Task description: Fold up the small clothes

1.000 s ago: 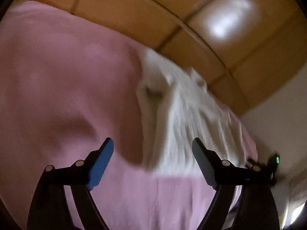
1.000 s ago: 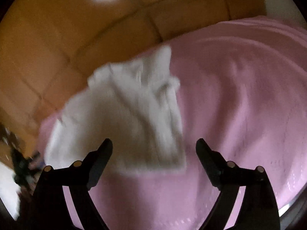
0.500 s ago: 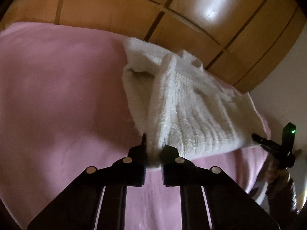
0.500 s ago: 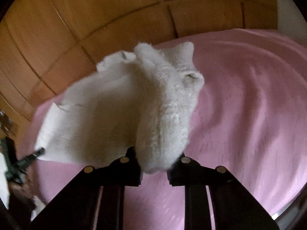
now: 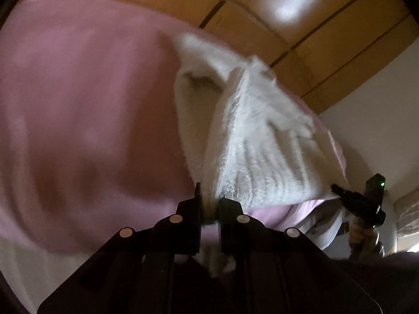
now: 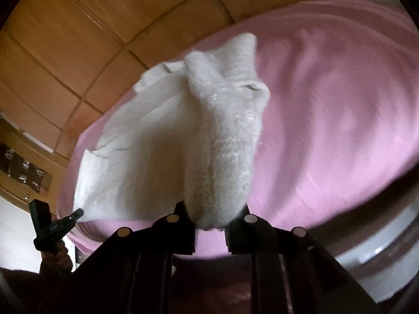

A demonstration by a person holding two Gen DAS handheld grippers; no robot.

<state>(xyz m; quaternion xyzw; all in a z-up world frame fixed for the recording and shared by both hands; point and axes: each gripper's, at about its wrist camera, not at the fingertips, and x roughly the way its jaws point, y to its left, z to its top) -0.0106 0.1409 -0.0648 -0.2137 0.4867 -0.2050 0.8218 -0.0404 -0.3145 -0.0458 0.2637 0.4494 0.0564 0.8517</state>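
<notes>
While both tongs pinch its near corners, left tongs point(image 5: 209, 206) and right tongs point(image 6: 210, 218) hold the white garment point(image 6: 183, 141) raised off the pink bed point(image 6: 327, 120). Fluffy and limp, it looks light and will sag; corners suit gripping.

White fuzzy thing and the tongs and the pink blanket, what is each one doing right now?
Left tongs: shut on a near corner of the white fleece garment.
Right tongs: shut on another bunched near corner of it.
White fleece garment: pinched at two near corners, near edge raised and stretched between the tongs, far part lying on the blanket.
Pink blanket: spread out under the garment, with soft wrinkles.
</notes>
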